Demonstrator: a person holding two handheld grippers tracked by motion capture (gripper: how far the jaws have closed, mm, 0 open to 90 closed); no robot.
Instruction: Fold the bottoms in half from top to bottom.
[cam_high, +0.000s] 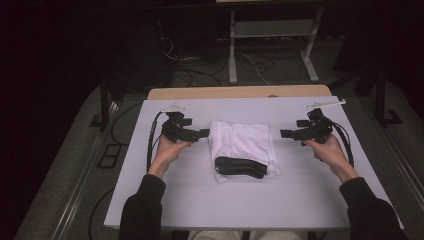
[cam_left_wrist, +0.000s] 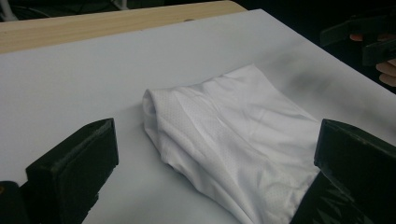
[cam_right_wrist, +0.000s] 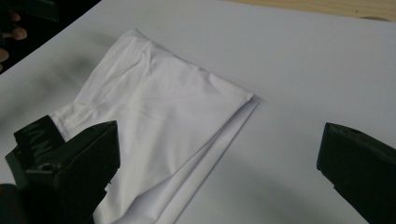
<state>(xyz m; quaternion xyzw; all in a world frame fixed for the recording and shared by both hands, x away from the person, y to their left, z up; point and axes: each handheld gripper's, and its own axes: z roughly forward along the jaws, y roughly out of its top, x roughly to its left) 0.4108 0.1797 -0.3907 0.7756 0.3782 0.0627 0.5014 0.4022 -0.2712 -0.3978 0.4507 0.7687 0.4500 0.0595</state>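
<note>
A folded white garment (cam_high: 242, 145) lies mid-table, its black waistband (cam_high: 240, 167) at the near end. My left gripper (cam_high: 202, 133) hovers just left of the garment and points at it, jaws open and empty. My right gripper (cam_high: 284, 133) hovers a short gap to the garment's right and points back at it, also open and empty. In the left gripper view the garment (cam_left_wrist: 233, 135) lies ahead between the wide jaws of the left gripper (cam_left_wrist: 217, 149). In the right gripper view the garment (cam_right_wrist: 154, 112) lies ahead and to the left of the right gripper (cam_right_wrist: 219, 154).
The white table (cam_high: 250, 200) has bare surface on both sides of the garment and in front of it. A wooden strip (cam_high: 240, 92) runs along its far edge. Beyond it, cables and a metal stand (cam_high: 232, 60) stand on the dark floor.
</note>
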